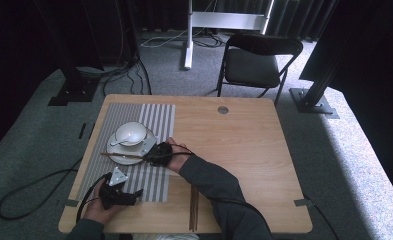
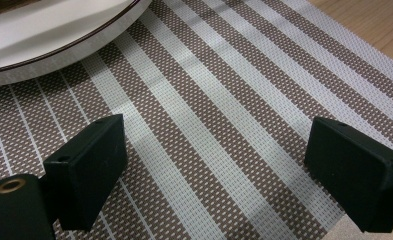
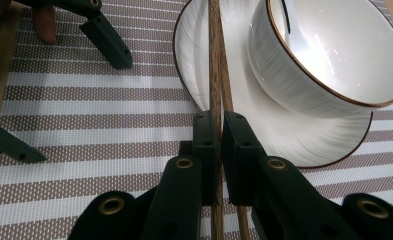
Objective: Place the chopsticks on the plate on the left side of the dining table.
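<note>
chopstick (image 3: pixel 215 75): long axis level, running across the near part of the plate (image 3: pixel 284 135), far end toward the mat's left edge in the high view, beside the bowl (image 3: pixel 329 55) | right gripper (image 3: pixel 219 127): jaws pinching chopstick at plate's rim | left gripper (image 2: pixel 211 165): jaws spread over mat (image 2: pixel 224 100), nothing between | spare chopsticks (image 1: pixel 194 207): near table edge, pointing away from the person

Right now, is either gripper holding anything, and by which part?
The right gripper is shut on a brown chopstick, gripping it partway along its length, with the far part lying across the plate. The left gripper is open over the striped placemat, holding nothing.
</note>
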The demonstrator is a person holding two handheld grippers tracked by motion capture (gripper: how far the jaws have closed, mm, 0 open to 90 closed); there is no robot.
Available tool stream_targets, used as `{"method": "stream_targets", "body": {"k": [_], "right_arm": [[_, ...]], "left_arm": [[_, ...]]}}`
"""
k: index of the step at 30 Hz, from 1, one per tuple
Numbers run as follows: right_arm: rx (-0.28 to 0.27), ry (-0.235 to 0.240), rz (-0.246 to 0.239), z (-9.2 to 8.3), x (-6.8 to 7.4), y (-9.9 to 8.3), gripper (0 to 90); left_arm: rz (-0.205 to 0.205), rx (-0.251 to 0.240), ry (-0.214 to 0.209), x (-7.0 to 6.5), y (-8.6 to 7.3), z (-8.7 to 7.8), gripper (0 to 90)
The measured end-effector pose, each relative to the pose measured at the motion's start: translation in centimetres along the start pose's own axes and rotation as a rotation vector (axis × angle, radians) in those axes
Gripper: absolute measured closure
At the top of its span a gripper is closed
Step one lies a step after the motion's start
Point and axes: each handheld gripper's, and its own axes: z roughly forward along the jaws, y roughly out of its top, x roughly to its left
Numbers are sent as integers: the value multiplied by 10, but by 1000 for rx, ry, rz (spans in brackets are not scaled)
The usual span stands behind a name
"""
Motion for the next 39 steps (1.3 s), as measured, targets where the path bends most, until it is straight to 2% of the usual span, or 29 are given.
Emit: {"method": "stream_targets", "body": {"k": [25,39], "right_arm": [[-5,36,-25,16,-3,16,850],[-4,48,-20,21,-5,16,851]], "left_arm": [[2,0,1,0,0,0,103],[1,0,3,0,0,0,103]]}}
